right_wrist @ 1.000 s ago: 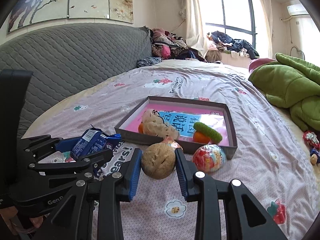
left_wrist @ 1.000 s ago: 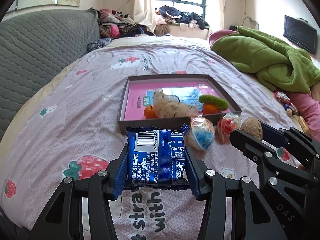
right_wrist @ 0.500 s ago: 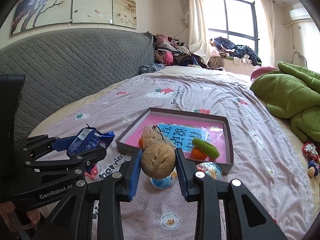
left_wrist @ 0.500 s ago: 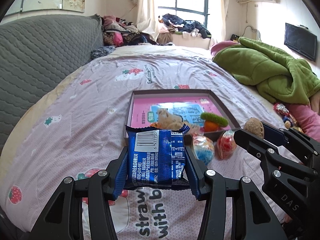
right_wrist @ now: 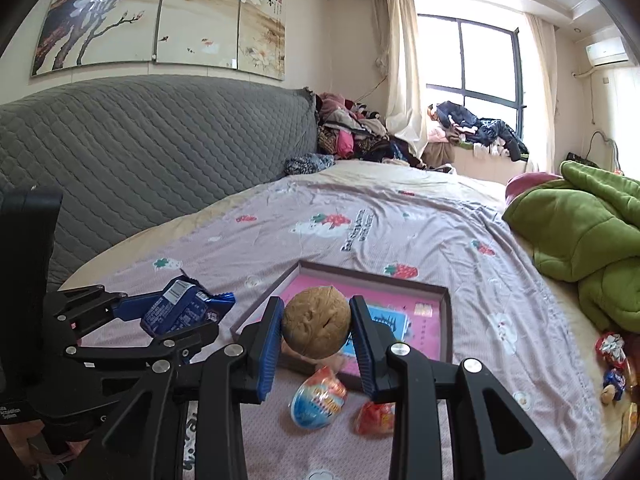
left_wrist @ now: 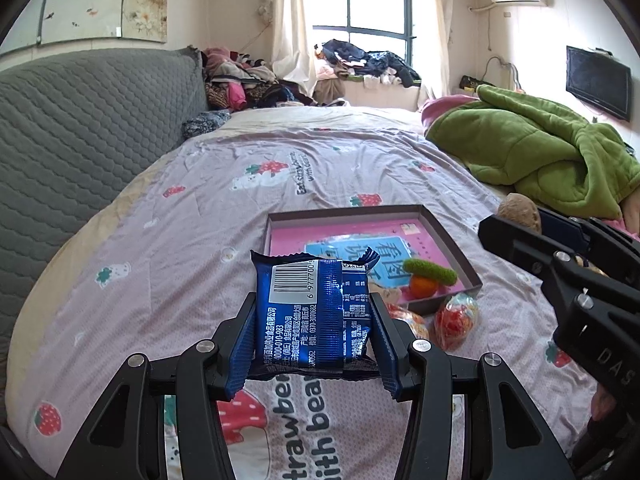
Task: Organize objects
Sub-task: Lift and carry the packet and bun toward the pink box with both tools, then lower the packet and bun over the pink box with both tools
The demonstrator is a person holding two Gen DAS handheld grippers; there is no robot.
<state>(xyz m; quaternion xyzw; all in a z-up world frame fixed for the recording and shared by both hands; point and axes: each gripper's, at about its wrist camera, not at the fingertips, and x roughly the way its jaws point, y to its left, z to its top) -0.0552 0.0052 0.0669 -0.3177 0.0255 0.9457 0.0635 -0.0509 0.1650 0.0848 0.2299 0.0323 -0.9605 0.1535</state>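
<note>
- Left gripper is clamping a shiny blue packet, barcode up, at lower centre.
- Right gripper is pinching a wrinkled tan walnut at frame centre.
- Behind both, a pink-lined tray is lying on the bed.

Before you: bed under a strawberry-print sheet; grey quilted headboard at left; crumpled green blanket at right; wall television; floral panels above the headboard.
</note>
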